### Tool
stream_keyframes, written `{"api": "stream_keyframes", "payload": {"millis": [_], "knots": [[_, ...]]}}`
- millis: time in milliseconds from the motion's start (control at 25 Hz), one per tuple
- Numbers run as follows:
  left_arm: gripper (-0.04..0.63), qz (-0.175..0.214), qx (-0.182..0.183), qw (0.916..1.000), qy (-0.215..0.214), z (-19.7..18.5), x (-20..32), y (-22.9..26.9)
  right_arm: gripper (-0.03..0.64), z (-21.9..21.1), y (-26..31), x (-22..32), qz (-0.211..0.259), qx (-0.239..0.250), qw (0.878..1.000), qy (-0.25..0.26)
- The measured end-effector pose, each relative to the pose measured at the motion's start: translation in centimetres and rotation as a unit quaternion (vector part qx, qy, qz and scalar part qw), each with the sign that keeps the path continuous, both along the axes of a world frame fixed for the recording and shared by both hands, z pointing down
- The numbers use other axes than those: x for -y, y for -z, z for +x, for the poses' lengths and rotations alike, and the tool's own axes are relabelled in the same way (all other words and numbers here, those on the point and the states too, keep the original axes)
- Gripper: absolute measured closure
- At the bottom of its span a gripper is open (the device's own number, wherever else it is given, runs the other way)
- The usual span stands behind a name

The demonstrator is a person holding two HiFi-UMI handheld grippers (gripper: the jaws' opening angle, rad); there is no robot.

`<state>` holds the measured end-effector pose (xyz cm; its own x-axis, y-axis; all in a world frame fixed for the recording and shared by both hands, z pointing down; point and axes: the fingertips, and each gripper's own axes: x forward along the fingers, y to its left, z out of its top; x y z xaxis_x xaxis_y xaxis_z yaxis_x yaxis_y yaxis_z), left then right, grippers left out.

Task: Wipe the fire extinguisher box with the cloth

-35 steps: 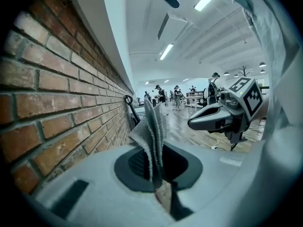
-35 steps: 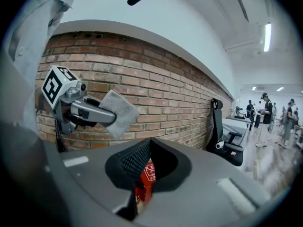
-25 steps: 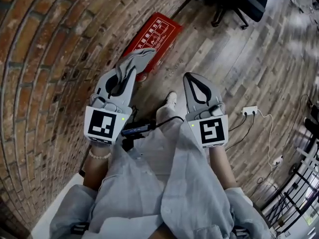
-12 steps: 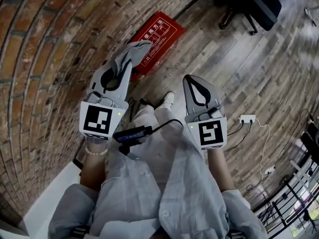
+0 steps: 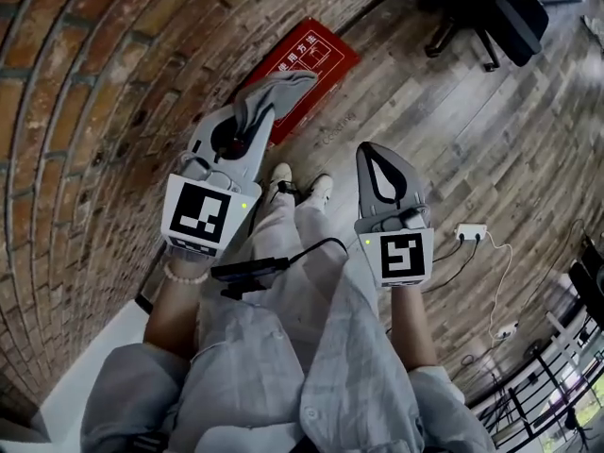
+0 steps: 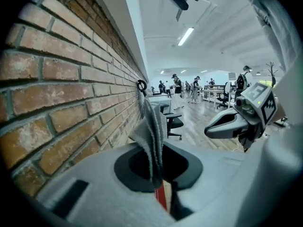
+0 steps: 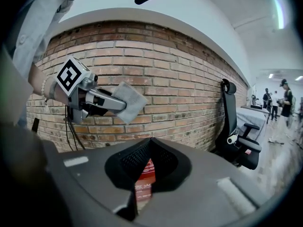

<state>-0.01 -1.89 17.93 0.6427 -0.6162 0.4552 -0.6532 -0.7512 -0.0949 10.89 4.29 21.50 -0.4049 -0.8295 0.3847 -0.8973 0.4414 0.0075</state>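
While the person stands over it, the fire extinguisher box (image 5: 316, 55) lies flat on the wooden floor (image 5: 453, 121), red printed face up, one long side just beside the foot of the brick wall (image 5: 85, 111). Left gripper (image 5: 257, 113): jaws clamped on the grey cloth (image 5: 278, 91), which stands out past the tips in a loose fold; its own view shows the fabric caught in the jaw opening. Right gripper (image 5: 376, 151): jaws pressed together, nothing held; the red seen through its opening is the box beyond, not a grasp. Change over the last second: both shoes (image 5: 281, 173) now show just short of the box's near end, where only one showed; the left gripper has swung toward the box, cloth tip now overlapping its near corner in the head view. Contact not confirmed, and both tools look to be carried well above the box. Reading: approach stage, no wiping begun. Next need is likely a crouch or reach down to lay the cloth on the box; right gripper hangs off the box's near end, idle
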Motion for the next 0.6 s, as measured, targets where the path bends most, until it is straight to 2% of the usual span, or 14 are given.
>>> {"api": "stream_keyframes", "payload": {"millis": [360, 600], "knots": [[0.584, -0.023, -0.023, 0.9994, -0.006, 1.4, 2.9, -4.5, 0.609, 0.0, -2.5, 3.3, 0.011, -0.019, 1.0, -0.009], [0.584, -0.012, -0.024, 0.9996, 0.001, 2.3, 5.8, -7.2, 0.609, -0.3, -4.3, 5.8, 0.018, -0.026, 0.999, -0.013]]}}
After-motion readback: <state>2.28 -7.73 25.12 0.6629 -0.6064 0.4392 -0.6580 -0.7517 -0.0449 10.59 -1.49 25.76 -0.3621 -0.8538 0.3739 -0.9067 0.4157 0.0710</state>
